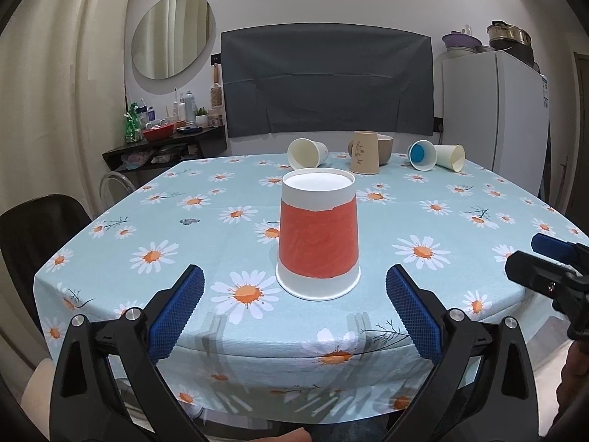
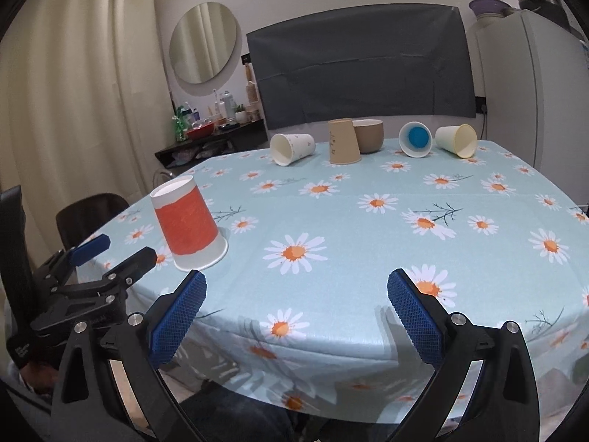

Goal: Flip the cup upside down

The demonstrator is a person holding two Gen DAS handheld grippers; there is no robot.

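A red-and-white paper cup (image 1: pixel 318 245) stands upside down, rim on the daisy tablecloth (image 1: pixel 423 206), near the table's front edge. My left gripper (image 1: pixel 294 280) is open and empty, its blue pads a little short of the cup on either side. The cup also shows at the left of the right wrist view (image 2: pixel 189 223). My right gripper (image 2: pixel 296 283) is open and empty over the front edge, to the right of the cup. The left gripper shows in the right wrist view (image 2: pixel 114 248), and the right gripper at the right edge of the left wrist view (image 1: pixel 535 254).
At the far side, a white cup (image 1: pixel 305 153) lies on its side, a brown cup (image 1: pixel 364 153) stands inverted by a brown bowl (image 1: pixel 384 149), and a blue-inside cup (image 1: pixel 423 154) and a cream cup (image 1: pixel 451 157) lie down. A fridge (image 1: pixel 493 110) stands right, a chair (image 1: pixel 40 228) left.
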